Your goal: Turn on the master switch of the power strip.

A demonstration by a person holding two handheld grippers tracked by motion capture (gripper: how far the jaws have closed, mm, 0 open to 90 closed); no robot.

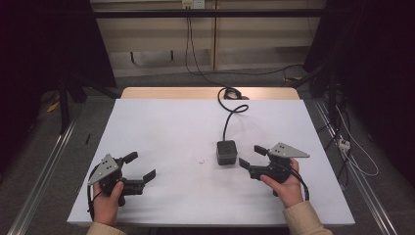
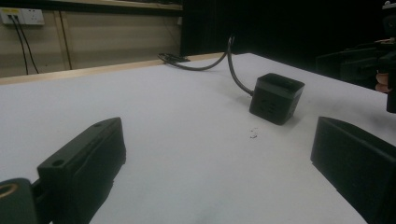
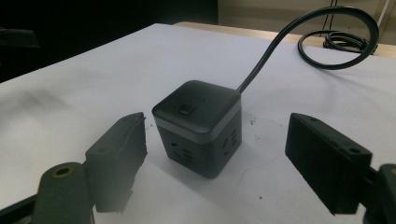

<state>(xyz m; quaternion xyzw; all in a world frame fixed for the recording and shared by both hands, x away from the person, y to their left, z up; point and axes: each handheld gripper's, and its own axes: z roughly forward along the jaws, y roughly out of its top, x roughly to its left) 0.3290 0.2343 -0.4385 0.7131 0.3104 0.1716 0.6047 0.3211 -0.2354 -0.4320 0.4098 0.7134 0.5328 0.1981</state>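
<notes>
- Hands at the near edge of the table come first: the left hand (image 1: 106,198) and the right hand (image 1: 285,185) each hold a gripper.
- White table (image 1: 171,127) spans most of the high view, with a wooden strip along its far edge.
- Left gripper (image 1: 139,167) sits near the front left corner, jaws spread wide with bare tabletop between them; it pinches nothing.
- Right gripper (image 1: 252,157) is at the front right, jaws also spread apart and holding nothing, pointed toward the cube.
- Black socket cube (image 1: 226,152) stands upright on the table just beside the right gripper's jaws, right of centre; in the right gripper view the cube (image 3: 198,126) lies ahead of the open jaws, not touched by either.
- Its black cord (image 1: 230,112) curls away to the far edge.
- Small dark scuff (image 1: 201,162) marks the white surface left of the cube.
</notes>
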